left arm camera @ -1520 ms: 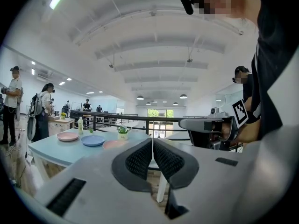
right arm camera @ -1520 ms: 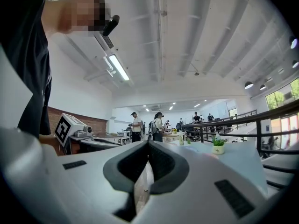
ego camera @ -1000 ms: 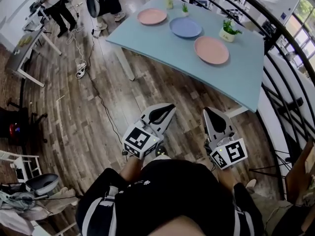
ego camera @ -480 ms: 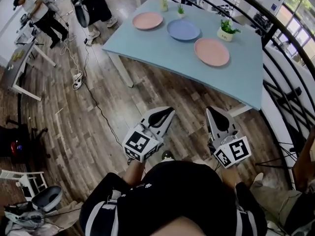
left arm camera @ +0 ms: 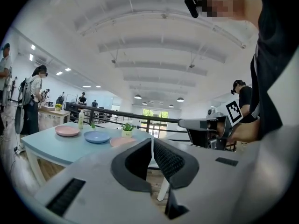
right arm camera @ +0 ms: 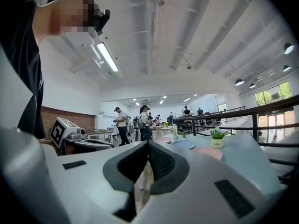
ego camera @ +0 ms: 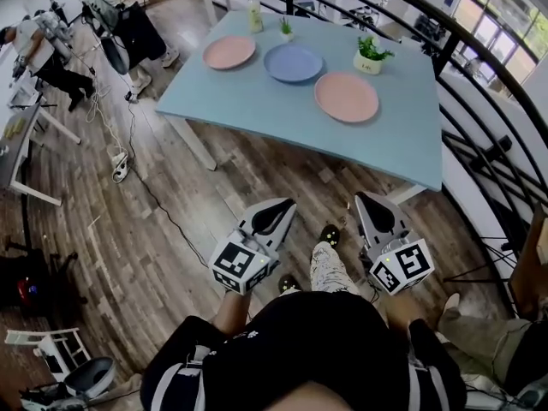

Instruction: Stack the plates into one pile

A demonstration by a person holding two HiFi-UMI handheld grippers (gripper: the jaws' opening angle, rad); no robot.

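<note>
Three plates lie apart on the light blue table [ego camera: 282,114]: a pink plate [ego camera: 229,51] at the far left, a blue plate [ego camera: 293,62] in the middle, a pink plate [ego camera: 346,97] nearer me at the right. The same plates show small in the left gripper view: pink plate [left arm camera: 67,130], blue plate [left arm camera: 96,136], pink plate [left arm camera: 122,141]. My left gripper [ego camera: 276,214] and right gripper [ego camera: 371,205] hang over the wooden floor, well short of the table. Both are shut and hold nothing.
A small potted plant [ego camera: 369,56] stands at the table's far right, with a bottle [ego camera: 254,13] and another small plant [ego camera: 285,26] at the far edge. A black railing [ego camera: 479,84] runs behind and right. People stand at desks far left. A cable and power strip [ego camera: 119,165] lie on the floor.
The table and plates have shifted left and slightly closer in the head view as I step toward them. Both grippers stay shut and low in front of me.
</note>
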